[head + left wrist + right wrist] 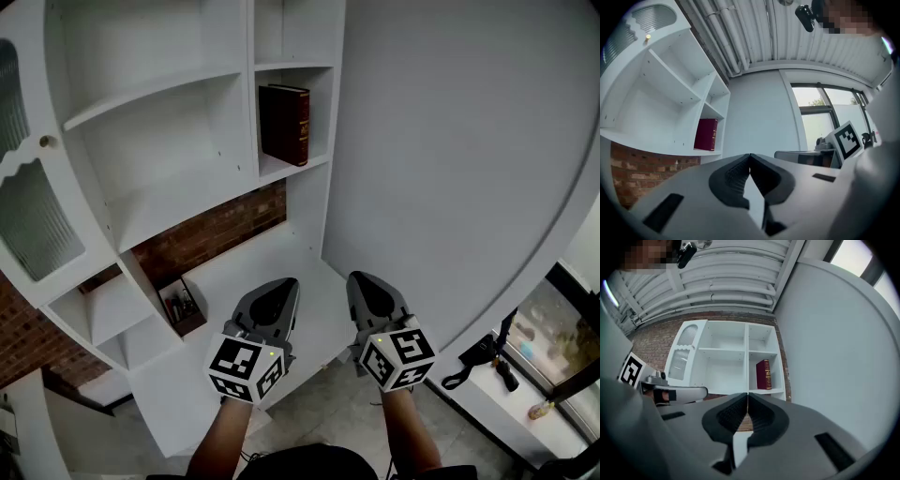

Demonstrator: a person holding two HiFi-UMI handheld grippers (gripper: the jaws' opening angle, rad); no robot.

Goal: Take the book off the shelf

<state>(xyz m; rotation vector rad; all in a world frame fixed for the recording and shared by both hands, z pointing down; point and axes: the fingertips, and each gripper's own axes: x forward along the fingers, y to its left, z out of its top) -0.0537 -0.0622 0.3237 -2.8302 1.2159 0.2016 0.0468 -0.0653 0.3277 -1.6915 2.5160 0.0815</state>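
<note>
Both the left hand-held gripper (pixel 284 283) and right hand-held gripper (pixel 360 277) hover at 6 o'clock, jaws pressed together, empty; farther off, near 12 o'clock, the book (pixel 284 124) stands upright in the right compartment of the shelf (pixel 159 94)

The book (pixel 284 124) has spine markings too small to read; the clutter (pixel 176 302) in the low cubby (pixel 194 322) cannot be identified.
</note>
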